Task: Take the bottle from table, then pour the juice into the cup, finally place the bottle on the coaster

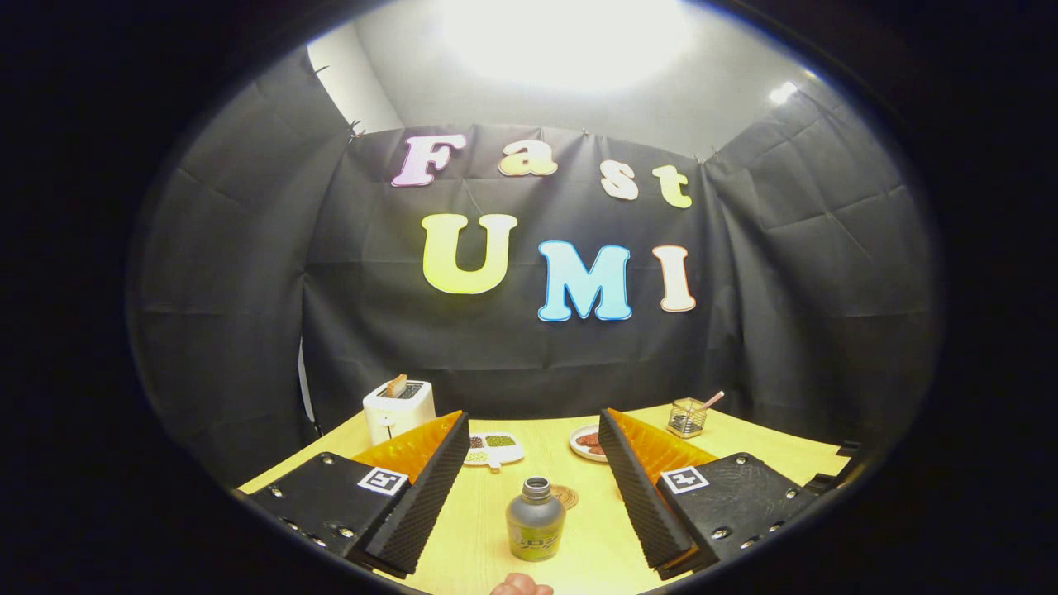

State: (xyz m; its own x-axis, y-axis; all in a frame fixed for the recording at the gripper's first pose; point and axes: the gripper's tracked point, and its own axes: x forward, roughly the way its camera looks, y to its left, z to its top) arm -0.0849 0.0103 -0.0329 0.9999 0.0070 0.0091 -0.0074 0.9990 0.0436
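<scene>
Two fingers of the gripper [533,487] stand spread wide at the bottom of the frame, touching nothing. The bottle [536,521] stands upright on the table [488,529] between them, low centre. The coaster [567,496] just behind it is partly hidden. A fingertip [521,586] is cut off below.

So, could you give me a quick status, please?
Gripper open, empty. Bottle upright between the fingers, untouched. Coaster just behind it. Path clear.

bottle [536,529] covers part of the coaster [567,496] behind it, and the little dishes' [494,449] contents are too tiny to tell.
</scene>
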